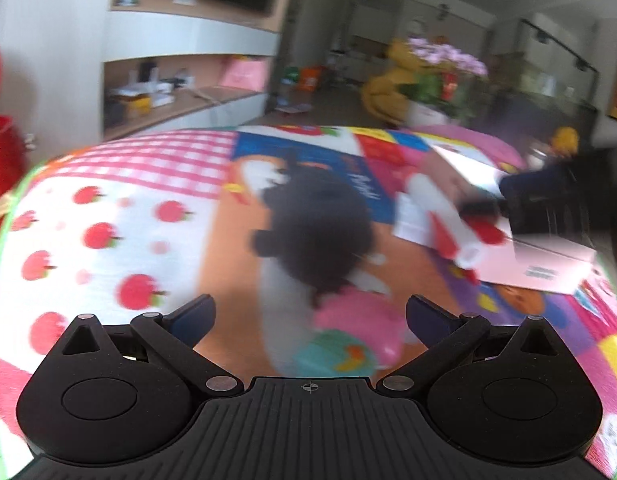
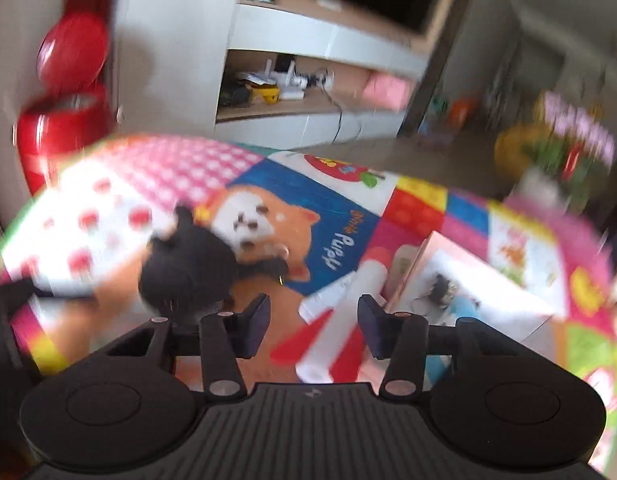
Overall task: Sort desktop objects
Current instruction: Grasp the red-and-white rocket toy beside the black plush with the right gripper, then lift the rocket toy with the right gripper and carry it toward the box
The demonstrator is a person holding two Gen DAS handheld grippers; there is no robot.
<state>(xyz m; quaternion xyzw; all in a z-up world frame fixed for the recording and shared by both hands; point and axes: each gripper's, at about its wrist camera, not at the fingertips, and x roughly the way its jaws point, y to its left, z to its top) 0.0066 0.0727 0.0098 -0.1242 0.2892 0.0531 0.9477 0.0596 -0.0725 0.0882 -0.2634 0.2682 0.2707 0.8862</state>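
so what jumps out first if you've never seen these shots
The loud patchwork play mat with apples, gingham and a cartoon puppy fills both views. A black plush toy sits mid-mat. To its right, a white-and-red toy rocket lies beside a pink box, between the fingers of the open right gripper.

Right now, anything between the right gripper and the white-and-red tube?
Nothing visible. The open right gripper sits just short of the white-and-red tube on the colourful patterned mat; the black plush toy lies off to its left.
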